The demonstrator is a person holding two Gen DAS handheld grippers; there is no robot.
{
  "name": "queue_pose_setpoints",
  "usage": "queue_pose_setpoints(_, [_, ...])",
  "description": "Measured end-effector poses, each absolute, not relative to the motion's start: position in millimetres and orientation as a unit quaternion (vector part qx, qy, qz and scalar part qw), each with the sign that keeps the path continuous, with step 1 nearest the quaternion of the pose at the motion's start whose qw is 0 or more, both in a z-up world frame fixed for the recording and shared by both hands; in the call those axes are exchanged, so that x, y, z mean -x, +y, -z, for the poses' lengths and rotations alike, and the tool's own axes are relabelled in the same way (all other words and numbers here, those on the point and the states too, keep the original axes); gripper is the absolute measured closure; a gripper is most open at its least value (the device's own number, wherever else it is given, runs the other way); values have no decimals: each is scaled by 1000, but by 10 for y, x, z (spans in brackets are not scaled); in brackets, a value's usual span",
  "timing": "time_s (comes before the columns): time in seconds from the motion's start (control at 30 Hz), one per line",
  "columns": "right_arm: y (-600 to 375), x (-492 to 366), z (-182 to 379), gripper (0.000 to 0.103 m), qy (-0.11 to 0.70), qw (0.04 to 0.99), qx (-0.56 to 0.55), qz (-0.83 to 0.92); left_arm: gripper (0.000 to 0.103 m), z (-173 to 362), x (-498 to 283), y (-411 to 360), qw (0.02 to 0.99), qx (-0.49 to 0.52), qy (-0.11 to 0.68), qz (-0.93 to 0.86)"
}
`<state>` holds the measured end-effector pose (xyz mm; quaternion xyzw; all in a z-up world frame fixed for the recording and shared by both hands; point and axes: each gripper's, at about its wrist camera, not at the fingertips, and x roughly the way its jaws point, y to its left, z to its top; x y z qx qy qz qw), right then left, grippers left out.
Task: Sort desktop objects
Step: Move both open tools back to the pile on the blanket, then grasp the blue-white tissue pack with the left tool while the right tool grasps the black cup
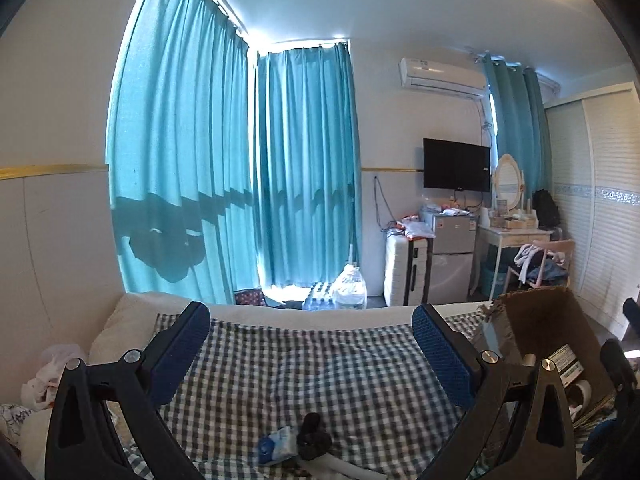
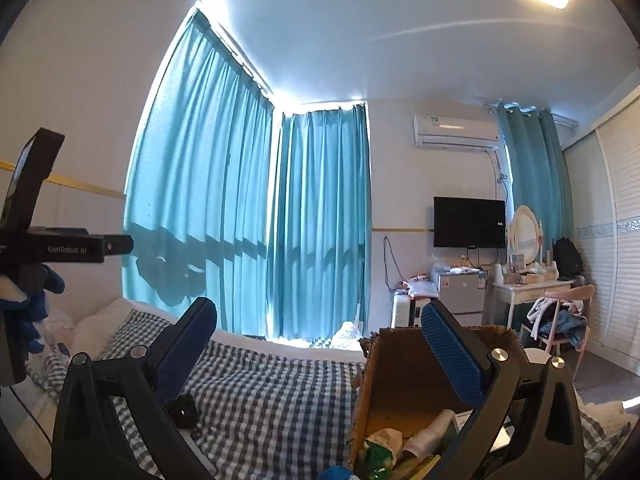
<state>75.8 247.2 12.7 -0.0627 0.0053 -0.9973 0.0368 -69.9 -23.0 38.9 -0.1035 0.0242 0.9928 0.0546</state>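
Note:
In the left wrist view my left gripper [image 1: 314, 322] stands open over a checked bedsheet [image 1: 320, 364], nothing between its blue pads. Close under it lie a blue-and-white packet [image 1: 276, 445], a small black object [image 1: 314, 436] and a white piece [image 1: 344, 465]. An open cardboard box [image 1: 516, 312] sits at the right. In the right wrist view my right gripper [image 2: 320, 330] is wide open and empty, its right finger [image 2: 452, 354] above the box [image 2: 394, 376]. Inside the box are a green packet [image 2: 378, 456] and a white tube [image 2: 428, 434]. A black object [image 2: 182, 410] lies on the sheet.
A blue-gloved hand [image 2: 28, 308] holds the left device's black body [image 2: 60, 246] at the left edge. Teal curtains [image 1: 240, 168] hang behind the bed. Water bottles [image 1: 348, 290], a suitcase [image 1: 402, 272], a small fridge [image 1: 454, 236], a dressing table [image 1: 514, 236] and a chair [image 1: 540, 264] stand beyond.

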Motion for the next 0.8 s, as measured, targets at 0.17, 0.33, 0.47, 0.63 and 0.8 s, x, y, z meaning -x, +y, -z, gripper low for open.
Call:
queue_pose_setpoints(0.17, [2092,-501,4,0,33,60,34,997,0,-199,840,-504,39,121,36,-991])
queue_pose_setpoints(0.33, [1749,-236,221,0,54,76,-12,996,0,65,1002,-747,30,149,20,-988])
queue_pose_setpoints(0.47, [1574,46,417,0,56,85,-67,993,0,346,1162,-853,26,191,41,-980])
queue_pose_setpoints(0.63, [1291,352,645,0,76,117,-113,984,0,677,1364,-978,22,238,66,-969])
queue_pose_setpoints(0.8, [1067,670,941,0,86,143,-168,971,0,1072,1610,-1075,33,307,72,-948])
